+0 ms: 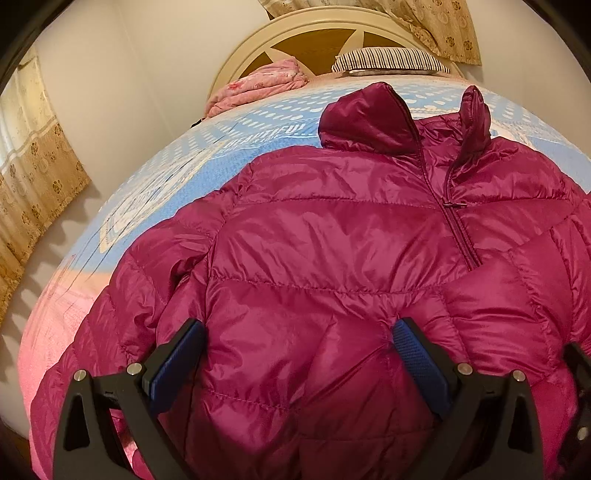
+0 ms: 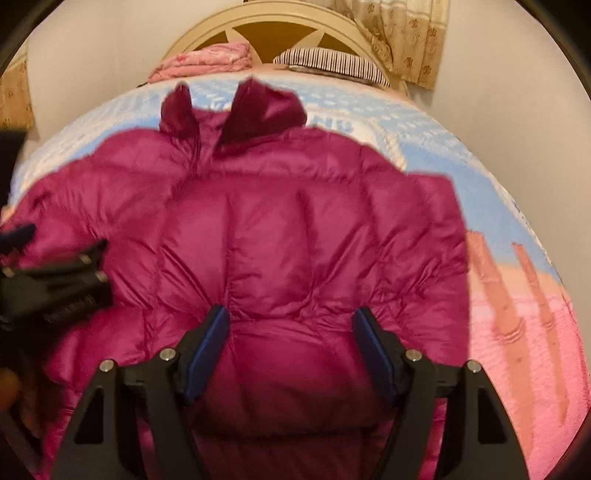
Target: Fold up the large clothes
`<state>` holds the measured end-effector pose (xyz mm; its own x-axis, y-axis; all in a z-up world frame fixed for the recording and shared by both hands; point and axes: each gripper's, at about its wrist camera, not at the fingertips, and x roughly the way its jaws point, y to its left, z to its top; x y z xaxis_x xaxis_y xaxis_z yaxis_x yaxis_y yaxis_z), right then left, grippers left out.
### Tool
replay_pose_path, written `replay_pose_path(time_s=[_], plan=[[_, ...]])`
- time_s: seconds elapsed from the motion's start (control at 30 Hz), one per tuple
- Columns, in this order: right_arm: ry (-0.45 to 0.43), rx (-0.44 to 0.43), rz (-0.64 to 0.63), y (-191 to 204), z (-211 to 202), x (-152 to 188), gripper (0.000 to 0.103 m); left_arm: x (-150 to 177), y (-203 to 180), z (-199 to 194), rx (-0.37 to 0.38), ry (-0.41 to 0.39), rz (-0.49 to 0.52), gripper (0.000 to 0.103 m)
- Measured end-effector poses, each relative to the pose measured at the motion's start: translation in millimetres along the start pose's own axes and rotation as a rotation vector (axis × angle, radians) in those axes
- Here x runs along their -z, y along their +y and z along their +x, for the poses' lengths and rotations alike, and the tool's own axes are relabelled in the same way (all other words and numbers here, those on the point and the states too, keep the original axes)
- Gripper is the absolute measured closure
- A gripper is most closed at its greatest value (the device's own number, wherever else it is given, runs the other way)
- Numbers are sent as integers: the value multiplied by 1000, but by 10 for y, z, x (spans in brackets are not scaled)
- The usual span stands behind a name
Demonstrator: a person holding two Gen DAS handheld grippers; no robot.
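A magenta quilted puffer jacket (image 1: 332,251) lies front up on the bed, collar towards the headboard, zip partly open at the neck. It also fills the right wrist view (image 2: 277,229). My left gripper (image 1: 299,332) is open, its blue pads just above the jacket's lower left front. My right gripper (image 2: 291,321) is open over the jacket's lower right part. The left gripper shows at the left edge of the right wrist view (image 2: 55,288). The jacket's hem is hidden below both grippers.
The bed has a blue, white and pink printed cover (image 1: 166,173). A folded pink blanket (image 1: 258,86) and a striped pillow (image 1: 388,61) lie by the cream headboard (image 1: 306,31). Patterned curtains (image 1: 33,177) hang on the left wall and behind the headboard.
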<state>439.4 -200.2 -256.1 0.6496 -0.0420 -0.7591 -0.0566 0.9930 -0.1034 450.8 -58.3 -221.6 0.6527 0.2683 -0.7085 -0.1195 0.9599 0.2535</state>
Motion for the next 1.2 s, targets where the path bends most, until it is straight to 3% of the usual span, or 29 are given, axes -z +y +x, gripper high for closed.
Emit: replay_pose_path(time_s=[0.53, 0.8, 0.93, 1.03, 1.1, 1.2], plan=[[-15, 37, -23, 65, 21, 37, 28, 10, -54, -34, -39, -12, 30, 1], [-19, 43, -26, 69, 15, 32, 28, 11, -49, -29, -22, -3, 13, 1], [-18, 43, -25, 66, 17, 34, 28, -23, -87, -90, -51, -6, 52, 1], [-4, 16, -14, 18, 0, 10, 26, -83, 192, -318, -3, 12, 14, 1], [18, 12, 2, -39, -88, -23, 26, -96, 565, -598, 31, -39, -42, 1], [-29, -14, 48, -20, -343, -39, 22, 21, 1104, -847, -21, -108, -33, 1]])
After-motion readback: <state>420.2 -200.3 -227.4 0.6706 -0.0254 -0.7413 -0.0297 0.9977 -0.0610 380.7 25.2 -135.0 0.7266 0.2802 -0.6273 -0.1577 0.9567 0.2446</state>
